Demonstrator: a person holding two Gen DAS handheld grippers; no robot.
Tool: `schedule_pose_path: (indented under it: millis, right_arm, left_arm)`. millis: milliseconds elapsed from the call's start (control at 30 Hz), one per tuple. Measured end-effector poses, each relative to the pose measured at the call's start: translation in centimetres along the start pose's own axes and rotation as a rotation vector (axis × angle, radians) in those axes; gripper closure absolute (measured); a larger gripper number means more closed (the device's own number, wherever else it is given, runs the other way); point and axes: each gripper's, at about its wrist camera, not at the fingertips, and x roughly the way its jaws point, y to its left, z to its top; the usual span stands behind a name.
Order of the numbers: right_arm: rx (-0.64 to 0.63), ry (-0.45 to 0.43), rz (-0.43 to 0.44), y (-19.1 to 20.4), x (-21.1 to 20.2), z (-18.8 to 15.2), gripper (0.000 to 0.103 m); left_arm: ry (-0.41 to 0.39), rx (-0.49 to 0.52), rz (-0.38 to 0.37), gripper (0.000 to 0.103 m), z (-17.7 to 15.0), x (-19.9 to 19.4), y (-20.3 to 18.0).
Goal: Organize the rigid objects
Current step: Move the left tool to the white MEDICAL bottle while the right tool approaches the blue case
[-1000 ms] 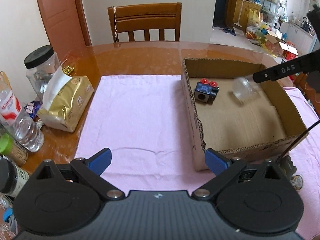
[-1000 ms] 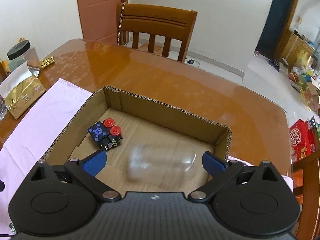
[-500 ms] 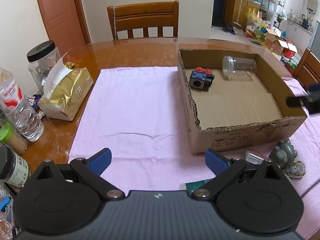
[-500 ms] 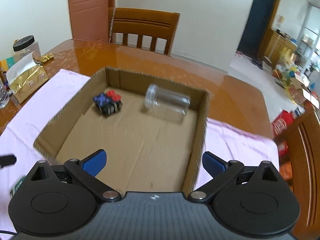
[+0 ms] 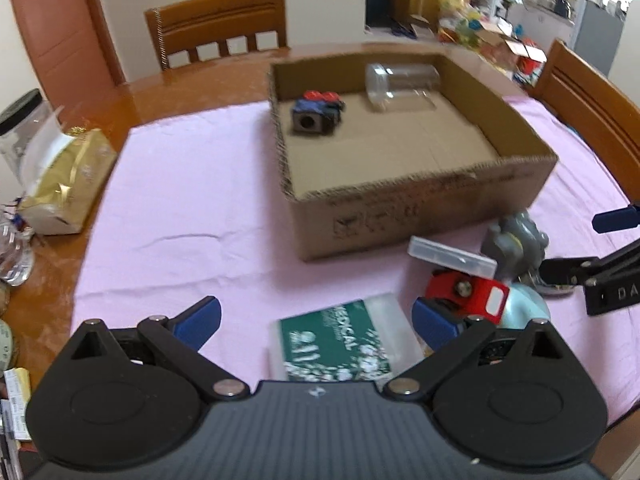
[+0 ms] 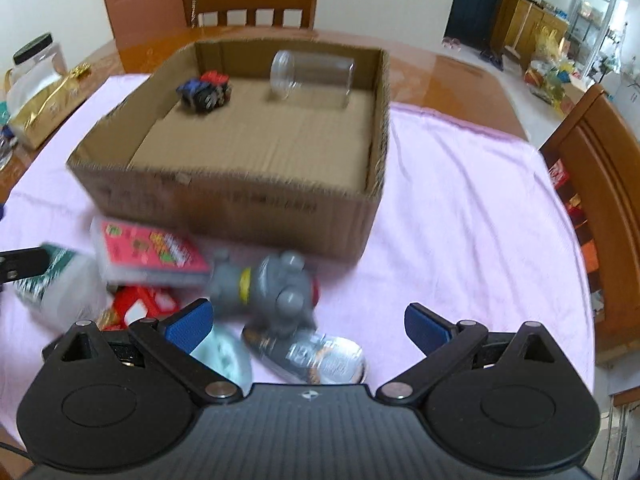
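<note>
1. Cardboard box (image 5: 420,208) open-topped on the pink cloth (image 5: 192,208) that covers the wooden desk (image 5: 40,240).
2. Inside, against the far wall: clear plastic jar (image 5: 402,82) lying on its side, and a small blue-and-black block with red knobs (image 5: 316,114) to its left, apart from it.
3. In front of the box, on the cloth, a loose huddle of things: green-labelled flat packet (image 5: 340,344), grey toy figure (image 6: 272,292), clear flat case with a red printed card (image 6: 152,256), red piece (image 5: 466,292) on a pale blue round object, and a round foil-topped tin (image 6: 320,356) nearest the right wrist camera.
4. Left gripper (image 5: 316,320) released, blue fingers spread wide, hovering over the green packet, gripping nothing.
5. Right gripper (image 6: 306,322) likewise spread, empty, above the grey figure and the tin.
6. Motion blur over the near objects in both views; fine detail unreadable.
7. At the desk's left edge: gold tissue pack (image 5: 64,184) and a black-lidded jar (image 5: 20,124).
8. Wooden chair (image 5: 218,24) beyond the far side.
</note>
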Motion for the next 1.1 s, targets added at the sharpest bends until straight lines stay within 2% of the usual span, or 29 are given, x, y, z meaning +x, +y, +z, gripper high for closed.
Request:
schedule_pose_path:
  millis: [233,433,600,867,1000,1100]
  right_arm:
    - [-0.022,0.039,0.039,1.7,0.9,-0.7,0.0]
    - [-0.039,0.067,0.046,3.2,2.1,-0.8,0.0]
    - [-0.111,0.081,-0.001,4.0,2.6,-1.7,0.0]
    - [-0.128,0.085,-0.033,2.7,1.6,-2.7,0.0]
    - [-0.2,0.043,0.067,3.2,0.5,-3.2,0.002]
    - [-0.249,0.022,0.148,3.4,0.3,-2.7,0.013]
  left_arm:
    - [0.022,-0.013,-0.019,0.001,-0.8,0.8,0.5]
    - [0.03,-0.026,-0.006,0.001,-1.3,0.8,1.9]
    - [0.043,-0.028,-0.015,0.001,-1.6,0.8,2.1]
    - [0.065,-0.031,-0.026,0.001,-1.9,1.6,2.0]
    - [0.067,-0.039,-0.028,0.001,-1.8,1.7,2.0]
    - [0.072,-0.042,-0.023,0.001,-1.8,1.8,1.9]
